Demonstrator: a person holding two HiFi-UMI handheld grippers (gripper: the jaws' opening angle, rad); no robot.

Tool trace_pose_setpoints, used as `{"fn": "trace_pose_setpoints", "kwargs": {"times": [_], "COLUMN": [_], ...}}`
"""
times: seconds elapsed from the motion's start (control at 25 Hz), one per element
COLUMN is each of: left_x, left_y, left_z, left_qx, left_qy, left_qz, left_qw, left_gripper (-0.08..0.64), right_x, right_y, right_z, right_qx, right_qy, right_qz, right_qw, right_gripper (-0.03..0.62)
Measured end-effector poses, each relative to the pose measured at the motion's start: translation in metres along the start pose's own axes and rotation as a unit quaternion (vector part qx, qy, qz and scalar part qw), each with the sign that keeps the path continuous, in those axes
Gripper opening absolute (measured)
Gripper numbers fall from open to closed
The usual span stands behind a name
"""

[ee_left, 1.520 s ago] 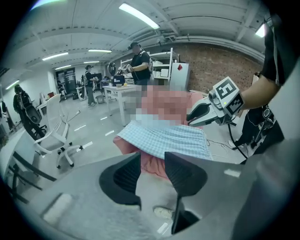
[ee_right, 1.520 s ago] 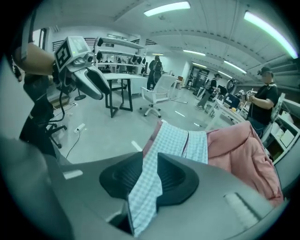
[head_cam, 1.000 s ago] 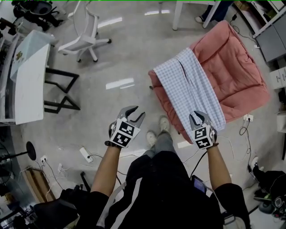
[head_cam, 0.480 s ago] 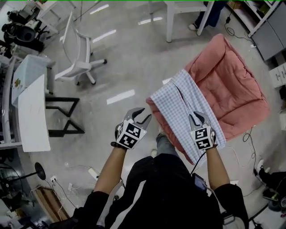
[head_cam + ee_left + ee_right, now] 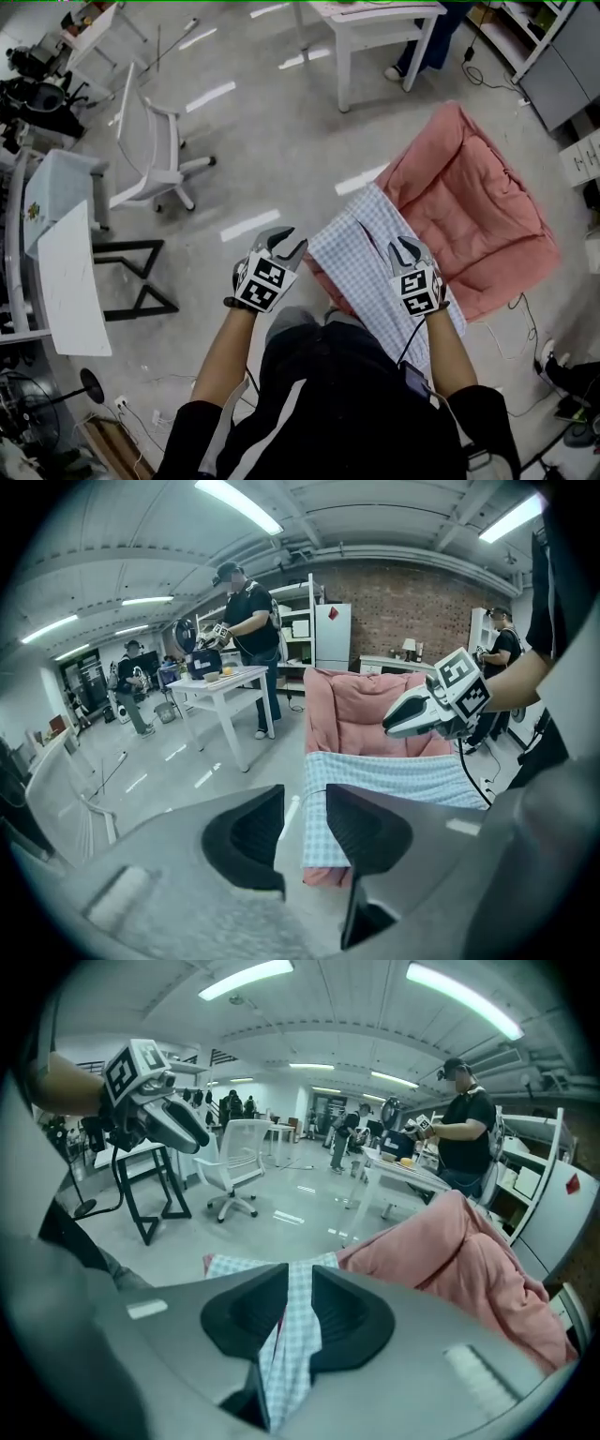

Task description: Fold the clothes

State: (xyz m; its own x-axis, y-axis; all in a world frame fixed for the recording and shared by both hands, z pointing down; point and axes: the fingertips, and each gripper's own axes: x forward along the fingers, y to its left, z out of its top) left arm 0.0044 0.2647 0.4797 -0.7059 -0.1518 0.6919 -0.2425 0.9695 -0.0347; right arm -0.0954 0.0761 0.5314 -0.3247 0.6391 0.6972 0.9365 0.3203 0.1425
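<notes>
A blue-and-white checked garment point(image 5: 370, 234) lies draped over the near left edge of a big pink cushion point(image 5: 473, 192) on the floor. My right gripper point(image 5: 407, 249) is over the garment's near part. In the right gripper view, the checked garment point(image 5: 298, 1283) runs between the jaws of my right gripper point(image 5: 300, 1305) and hangs below them; the jaws have just been closing and are shut on it. My left gripper point(image 5: 286, 243) hangs just left of the garment's left corner, open and holding nothing. In the left gripper view, the garment point(image 5: 394, 780) lies beyond my left gripper point(image 5: 305, 829).
A white table point(image 5: 375, 17) stands beyond the cushion, with a person's legs point(image 5: 427, 42) beside it. A white office chair point(image 5: 155, 150) and a white desk point(image 5: 66, 272) are at the left. Cables point(image 5: 525, 328) trail on the floor at the right. People point(image 5: 248, 621) stand around the room.
Both grippers have travelled across the floor with the person. The cushion and garment now sit nearer and lower in the head view. The left gripper is closer to the garment's left corner.
</notes>
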Motion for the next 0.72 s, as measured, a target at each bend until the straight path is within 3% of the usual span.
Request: {"fn": "trace_pose_setpoints", "kwargs": {"times": [0.44,0.72], "left_x": [0.083,0.14], "left_y": [0.017,0.048], "left_z": [0.056,0.087], "left_qx": [0.06,0.111], "left_qy": [-0.01,0.001], "left_qz": [-0.083,-0.155], "left_qw": [0.9947,0.9817], "left_gripper": [0.143,0.135], "right_x": [0.001,0.024], "right_y": [-0.053,-0.078], "right_z": [-0.026,-0.019], "right_qx": [0.069,0.115], "right_qy": [0.038,0.069], "right_qz": [-0.066,-0.107], "right_qw": [0.995,0.985], "right_gripper": [0.086,0.084]}}
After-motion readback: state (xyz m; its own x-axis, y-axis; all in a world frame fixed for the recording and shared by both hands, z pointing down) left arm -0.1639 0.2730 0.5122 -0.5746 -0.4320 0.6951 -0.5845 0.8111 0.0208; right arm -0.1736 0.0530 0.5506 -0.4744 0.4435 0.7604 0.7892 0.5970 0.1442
